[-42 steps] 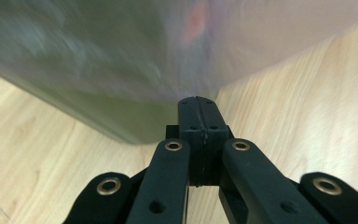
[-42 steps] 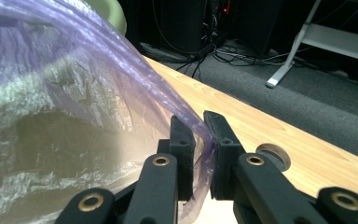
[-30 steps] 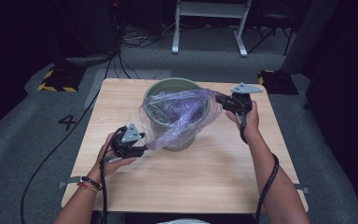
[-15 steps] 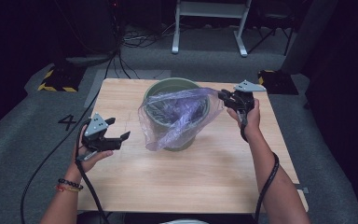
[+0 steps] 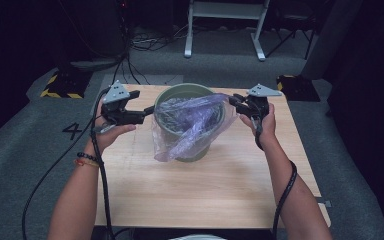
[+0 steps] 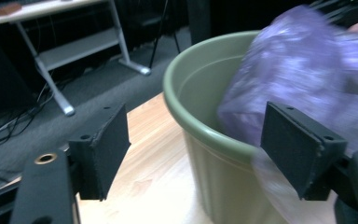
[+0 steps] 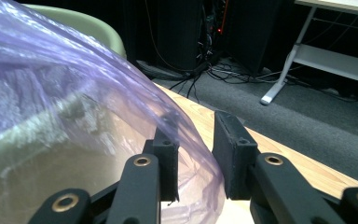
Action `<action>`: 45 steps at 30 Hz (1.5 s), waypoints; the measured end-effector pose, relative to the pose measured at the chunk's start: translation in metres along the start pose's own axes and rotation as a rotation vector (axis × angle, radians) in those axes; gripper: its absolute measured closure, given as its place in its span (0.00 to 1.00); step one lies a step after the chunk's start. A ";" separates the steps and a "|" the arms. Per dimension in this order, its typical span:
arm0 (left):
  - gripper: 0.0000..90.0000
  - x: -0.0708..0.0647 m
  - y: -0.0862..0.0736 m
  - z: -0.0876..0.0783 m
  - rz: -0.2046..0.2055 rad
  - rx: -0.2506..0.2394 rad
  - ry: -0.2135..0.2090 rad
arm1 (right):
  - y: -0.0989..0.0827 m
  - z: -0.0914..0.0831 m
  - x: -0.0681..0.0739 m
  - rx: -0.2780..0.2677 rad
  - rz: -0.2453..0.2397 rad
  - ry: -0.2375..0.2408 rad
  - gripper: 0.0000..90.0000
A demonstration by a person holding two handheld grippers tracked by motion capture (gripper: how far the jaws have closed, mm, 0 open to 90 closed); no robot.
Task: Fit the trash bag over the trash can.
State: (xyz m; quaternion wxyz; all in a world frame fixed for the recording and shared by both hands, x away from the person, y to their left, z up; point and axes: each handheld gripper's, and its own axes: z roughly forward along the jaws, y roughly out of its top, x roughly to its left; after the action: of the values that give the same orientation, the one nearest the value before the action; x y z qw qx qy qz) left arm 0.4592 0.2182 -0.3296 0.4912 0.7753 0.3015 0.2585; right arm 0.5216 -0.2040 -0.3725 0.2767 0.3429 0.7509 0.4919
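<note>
Bag (image 5: 190,127): purple, translucent, crumpled | left gripper (image 5: 147,111) released | right gripper (image 5: 232,102) released

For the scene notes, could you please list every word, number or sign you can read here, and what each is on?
"4": a black numeral on the grey floor, left of the table.
Yellow-and-black hazard stripes, without words, on a floor block beyond it.
Nothing legible on the green bucket or purple bag.

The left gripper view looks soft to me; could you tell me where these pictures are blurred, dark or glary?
Left gripper view: the purple bag is smeared, while the green bucket rim stays fairly crisp. Right gripper view: the bag close to the lens is hazy, with pale sheen on its folds. High view: the table is evenly lit and the surrounding floor falls dark.
</note>
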 end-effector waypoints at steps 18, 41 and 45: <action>0.29 0.016 0.002 0.000 -0.053 -0.048 -0.094 | 0.009 0.007 0.005 0.006 -0.035 0.022 0.92; 0.76 -0.011 0.015 0.017 0.106 0.054 -0.100 | 0.017 0.010 0.011 0.031 -0.051 0.026 0.96; 0.91 -0.001 0.014 0.025 0.078 0.039 -0.066 | 0.017 0.013 0.011 0.040 -0.055 0.026 0.97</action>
State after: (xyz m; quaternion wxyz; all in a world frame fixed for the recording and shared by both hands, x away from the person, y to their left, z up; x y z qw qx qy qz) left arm 0.4795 0.1977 -0.3270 0.4752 0.8039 0.2597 0.2459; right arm 0.5293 -0.1835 -0.3620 0.2737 0.3211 0.7733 0.4734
